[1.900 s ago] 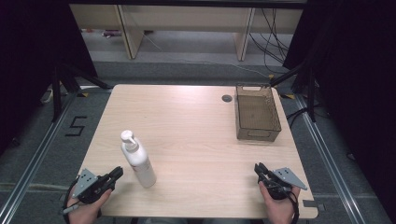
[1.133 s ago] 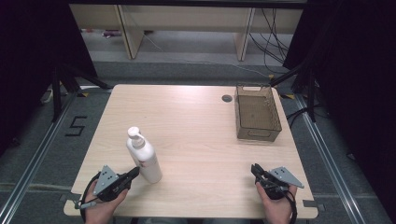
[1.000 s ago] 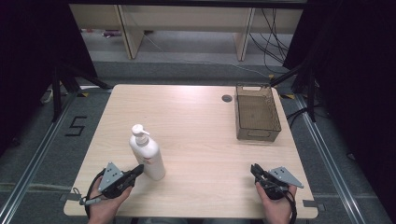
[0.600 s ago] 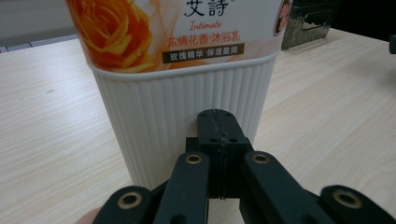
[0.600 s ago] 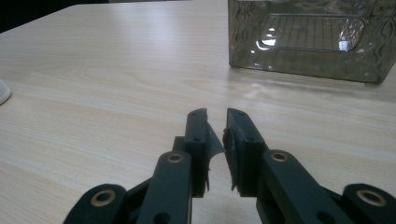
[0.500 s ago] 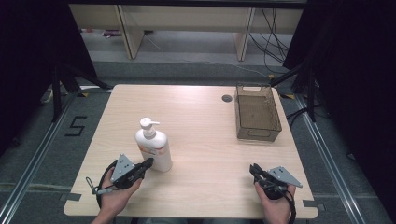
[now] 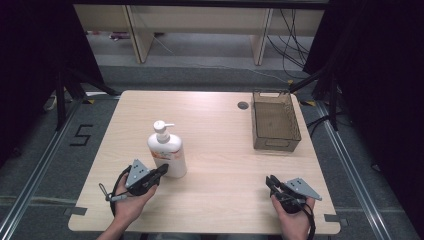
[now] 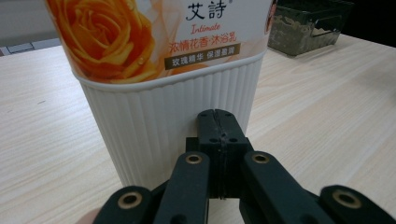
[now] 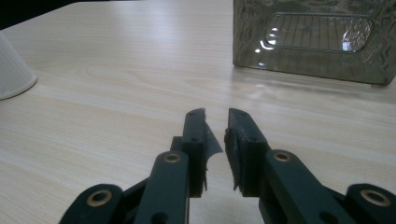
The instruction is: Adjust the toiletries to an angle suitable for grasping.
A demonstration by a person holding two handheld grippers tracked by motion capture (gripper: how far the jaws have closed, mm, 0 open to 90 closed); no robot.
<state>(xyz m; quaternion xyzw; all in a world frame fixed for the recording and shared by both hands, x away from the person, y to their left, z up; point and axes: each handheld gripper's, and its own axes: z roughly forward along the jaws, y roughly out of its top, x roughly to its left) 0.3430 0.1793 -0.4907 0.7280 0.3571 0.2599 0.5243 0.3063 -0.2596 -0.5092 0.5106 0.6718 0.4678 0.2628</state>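
Observation:
A white pump bottle (image 7: 166, 150) with an orange rose label stands upright on the left half of the wooden table (image 7: 215, 200). My left gripper (image 7: 161, 171) is shut, its tips pressed against the ribbed base of the bottle (image 8: 173, 93); in the left gripper view the jaws of that gripper (image 8: 215, 114) are closed together with nothing between them. My right gripper (image 7: 270, 180) rests low near the table's front right, its jaws a narrow gap apart and empty, as the right gripper view (image 9: 215, 114) shows. The bottle's base (image 9: 11, 70) sits at that view's far left.
A smoky see-through basket (image 7: 276, 121) stands at the back right, also ahead of the right gripper as the basket (image 9: 308, 37). A round cable hole (image 7: 243, 105) lies just left of it. Shelving and cables stand behind the table.
The bottle has slid right and a little forward across the table, with my shut left gripper following at its base. The right gripper has barely shifted.

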